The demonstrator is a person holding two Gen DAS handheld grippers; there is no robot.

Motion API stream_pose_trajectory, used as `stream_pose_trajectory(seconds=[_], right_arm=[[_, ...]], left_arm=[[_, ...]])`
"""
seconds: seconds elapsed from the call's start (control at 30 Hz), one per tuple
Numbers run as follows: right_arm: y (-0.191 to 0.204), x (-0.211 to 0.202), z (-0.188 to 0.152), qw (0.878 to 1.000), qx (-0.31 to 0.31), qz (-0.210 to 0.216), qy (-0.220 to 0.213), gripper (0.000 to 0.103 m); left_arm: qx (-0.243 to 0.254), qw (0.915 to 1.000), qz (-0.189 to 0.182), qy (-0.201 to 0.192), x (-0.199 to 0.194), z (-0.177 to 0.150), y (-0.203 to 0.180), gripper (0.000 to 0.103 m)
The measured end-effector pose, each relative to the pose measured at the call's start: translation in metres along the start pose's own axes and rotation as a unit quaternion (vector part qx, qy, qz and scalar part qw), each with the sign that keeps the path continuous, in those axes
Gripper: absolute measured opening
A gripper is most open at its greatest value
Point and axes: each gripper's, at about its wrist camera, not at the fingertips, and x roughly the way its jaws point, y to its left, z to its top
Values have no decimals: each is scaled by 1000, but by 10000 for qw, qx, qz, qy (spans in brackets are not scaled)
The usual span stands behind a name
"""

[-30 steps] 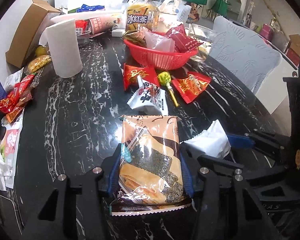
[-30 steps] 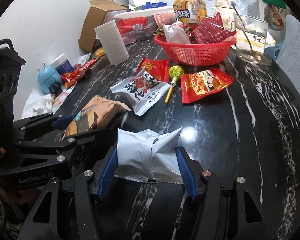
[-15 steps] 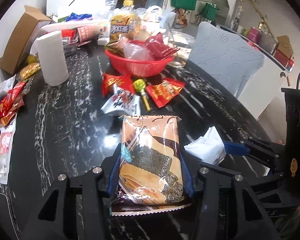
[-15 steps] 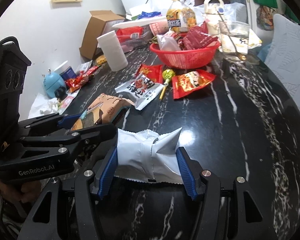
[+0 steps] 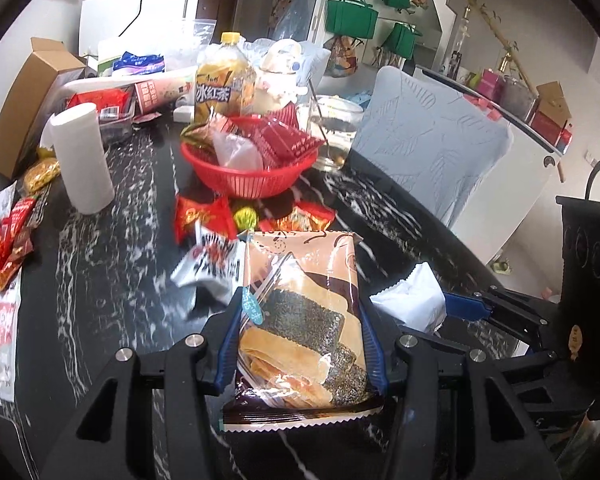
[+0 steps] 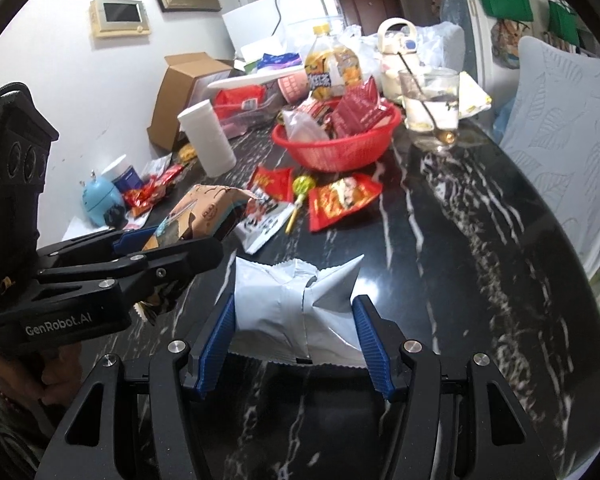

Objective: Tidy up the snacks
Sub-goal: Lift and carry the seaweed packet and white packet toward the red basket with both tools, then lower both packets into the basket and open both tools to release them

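Left wrist view: left gripper (image 5: 300, 344) jaws pinch the seaweed cracker pack (image 5: 300, 320) short of the red basket (image 5: 248, 176); right gripper (image 6: 296, 344) squeezes a soft, crinkly white packet (image 6: 296, 316). Light, crushable stuff, so hold the sides.

Left gripper (image 5: 300, 344), right gripper (image 6: 296, 336) clamped, side by side.

Basket (image 5: 252, 176) straight ahead of left gripper (image 5: 300, 344), bottle (image 5: 224, 84) behind it, paper roll (image 5: 84, 160) ahead-left, loose packets (image 5: 204, 220) between basket and gripper, right gripper (image 5: 466, 306) alongside right.
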Motion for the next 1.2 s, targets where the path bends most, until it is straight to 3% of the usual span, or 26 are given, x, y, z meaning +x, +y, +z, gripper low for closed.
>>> stream_pose_trajectory(seconds=[0.33,0.7,1.2], right_arm=[[-9,4,42,9989,-354,-214,-221,59],[-17,17,105,9947,-693,-416,-635,59],[-19,74,172,9901,-1149,-391,-700,59]], left_arm=[[67,9997,83,-239,9,40,8,50],[56,9967,274,-762,11,96,23,50],[79,9924,550,-1094,33,149,53,50]])
